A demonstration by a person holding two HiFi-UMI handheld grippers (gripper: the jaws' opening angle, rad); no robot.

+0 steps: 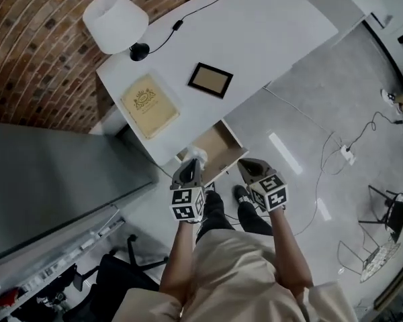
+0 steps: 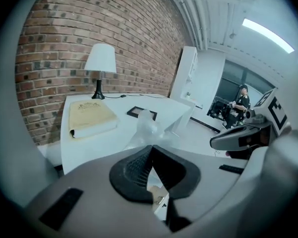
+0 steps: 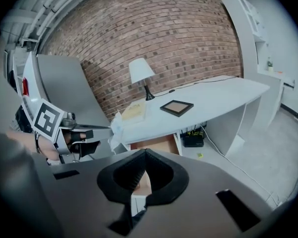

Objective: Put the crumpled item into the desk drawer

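The crumpled item [image 1: 197,155] is a wad of clear plastic, pinched in my left gripper [image 1: 190,164] just over the near left corner of the open desk drawer [image 1: 236,143]. In the left gripper view the wad [image 2: 146,127] sticks out past the shut left gripper [image 2: 150,148]. The right gripper view shows it [image 3: 113,128] held beside the wood-lined drawer [image 3: 155,144]. My right gripper [image 1: 246,165] hangs at the drawer's near right corner, shut with nothing in it [image 3: 145,153].
The white desk [image 1: 255,42] carries a white lamp [image 1: 115,21], a tan book [image 1: 150,105] and a dark picture frame [image 1: 211,79]. A brick wall stands behind, with a grey cabinet [image 1: 47,186] to the left. Cables and a power strip [image 1: 348,154] lie on the floor.
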